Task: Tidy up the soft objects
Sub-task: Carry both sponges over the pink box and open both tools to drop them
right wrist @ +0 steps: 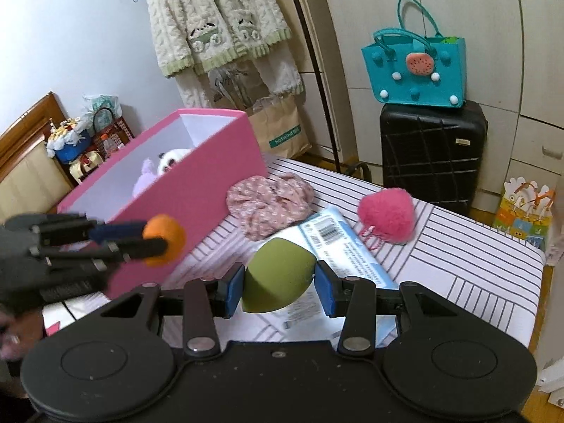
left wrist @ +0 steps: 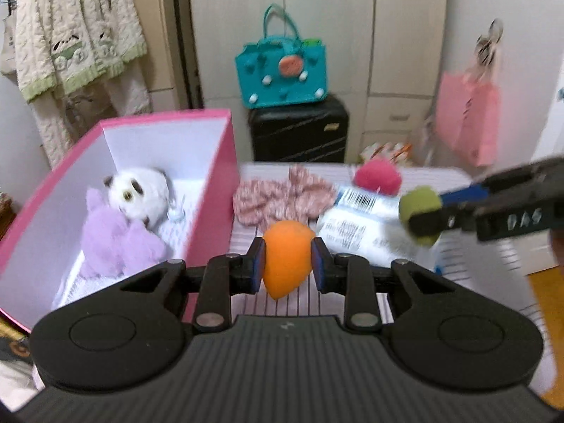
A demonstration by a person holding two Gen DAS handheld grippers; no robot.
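With a white plush panda (left wrist: pixel 139 190) and lilac plush toy (left wrist: pixel 116 239) already in the pink cardboard box (left wrist: pixel 211 183), the left gripper (left wrist: pixel 288 261) clamps an orange teardrop sponge (left wrist: pixel 287 261) and the right gripper (right wrist: pixel 280 283) an olive-green teardrop sponge (right wrist: pixel 276 275), while beyond the fingertips a floral fabric scrunchie (right wrist: pixel 269 201), pink fluffy pompom (right wrist: pixel 386 213) and white printed packet (right wrist: pixel 338 243) remain unsorted.

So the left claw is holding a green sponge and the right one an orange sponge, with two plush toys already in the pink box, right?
The colours are swapped. The left gripper is shut on the orange sponge, as the left wrist view shows, and the right gripper holds the green sponge. The two plush toys do lie in the pink box.
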